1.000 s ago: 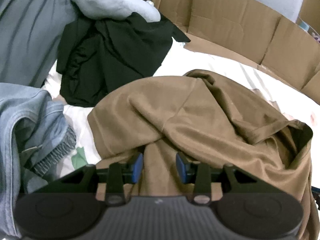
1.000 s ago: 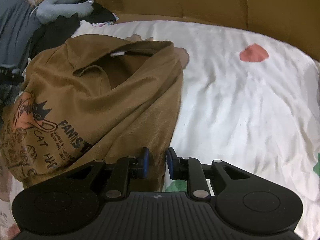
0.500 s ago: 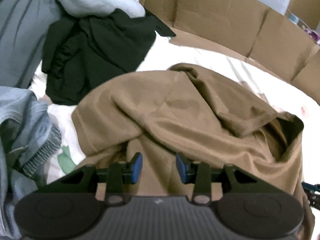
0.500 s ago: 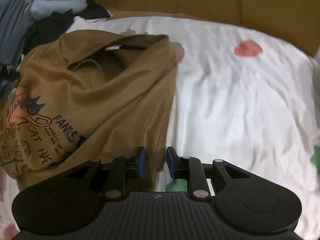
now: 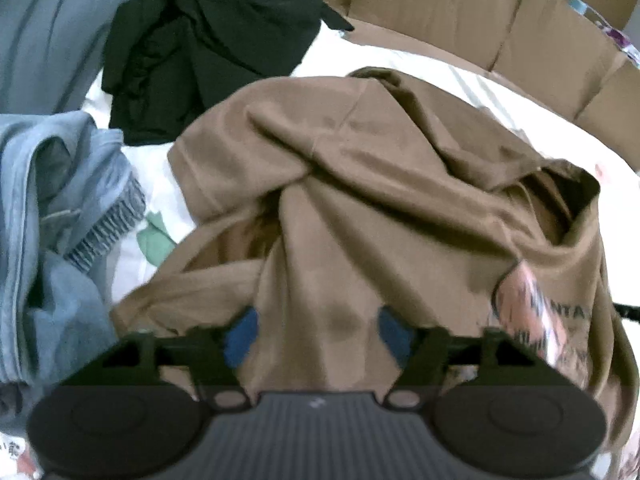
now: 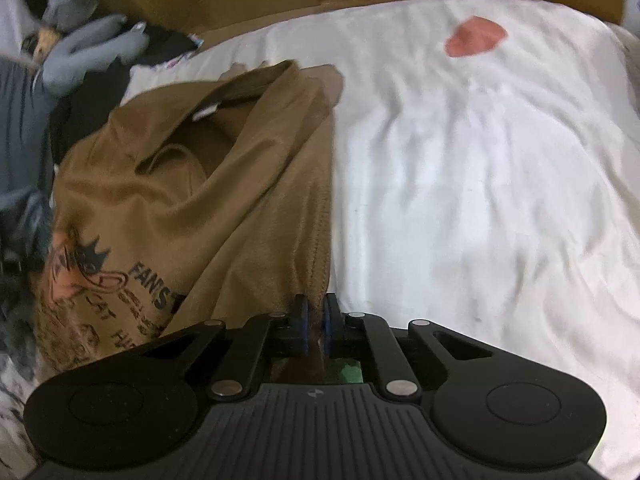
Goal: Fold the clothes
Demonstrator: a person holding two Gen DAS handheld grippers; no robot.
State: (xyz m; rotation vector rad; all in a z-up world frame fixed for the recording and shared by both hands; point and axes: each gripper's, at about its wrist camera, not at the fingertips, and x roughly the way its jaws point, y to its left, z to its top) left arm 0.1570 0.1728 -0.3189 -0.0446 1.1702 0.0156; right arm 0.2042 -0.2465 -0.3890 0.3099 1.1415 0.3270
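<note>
Here I am working over a white sheet with a brown T-shirt lying crumpled on it, printed side partly showing at one edge. My left tongs are spreading their jaws at this moment, standing wide, with a ridge of the brown cloth running between the blue pads, which are not pressing it. My right tongs are pinching the hem edge of the T-shirt, jaws drawn almost together on the cloth. Beside the shirt a black garment is lying in a heap, and blue denim is bunching at the left of the left wrist view. Cardboard is standing along the far side of the sheet.
</note>
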